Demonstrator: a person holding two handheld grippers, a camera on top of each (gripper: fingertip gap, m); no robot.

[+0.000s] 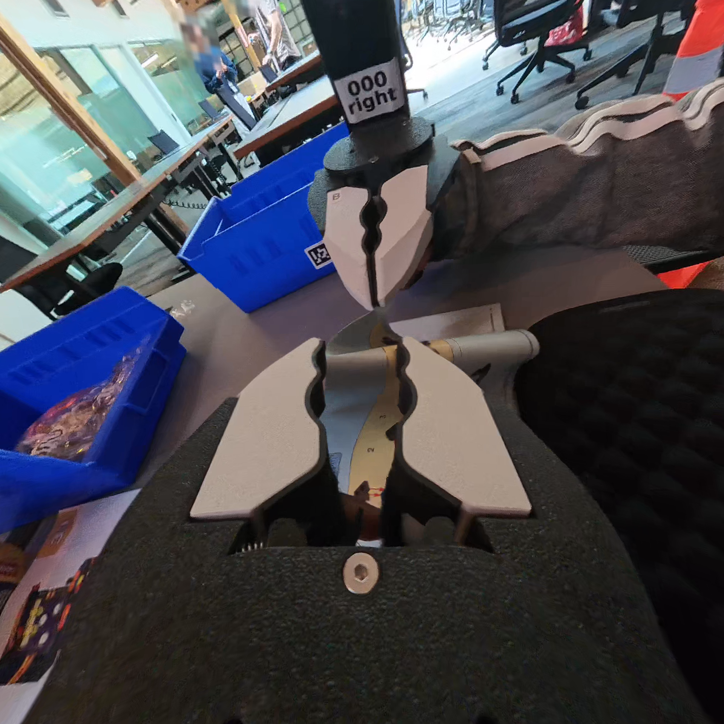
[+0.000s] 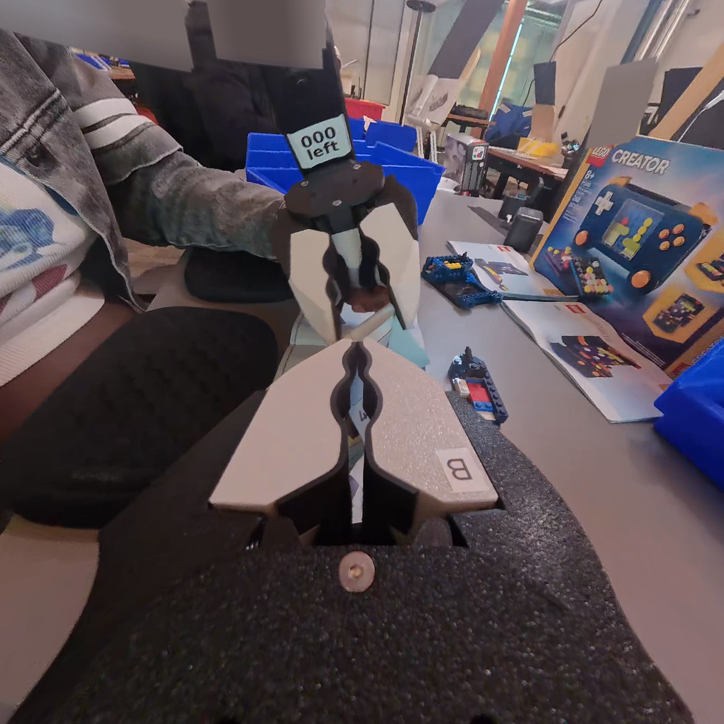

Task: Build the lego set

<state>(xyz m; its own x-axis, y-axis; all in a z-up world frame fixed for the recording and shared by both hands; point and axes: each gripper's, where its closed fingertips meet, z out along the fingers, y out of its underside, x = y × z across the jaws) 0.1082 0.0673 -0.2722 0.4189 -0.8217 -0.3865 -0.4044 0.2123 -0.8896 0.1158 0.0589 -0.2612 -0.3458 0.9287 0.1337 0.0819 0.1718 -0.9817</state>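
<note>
Two grippers nose to nose over a curled-up paper sheet on a grey table.

The sheet [image 1: 354,362] is grey-white with a tan strip down it, rolled at its far end. The right gripper [image 1: 377,303] has its jaws fully closed, pinching a lifted corner of that sheet at the very tips. The left gripper [image 1: 362,348] sits around the rolled part with a narrow gap; can't really tell if the pads actually press on it. From the other side, the left gripper [image 2: 362,313] shows the roll [image 2: 372,323] crossing between its fingers. Around them: two blue bins [image 1: 258,243] to the left, and on the other side brick builds [image 2: 480,386], open instruction booklets [image 2: 587,352] and a toy box [image 2: 646,219].
</note>
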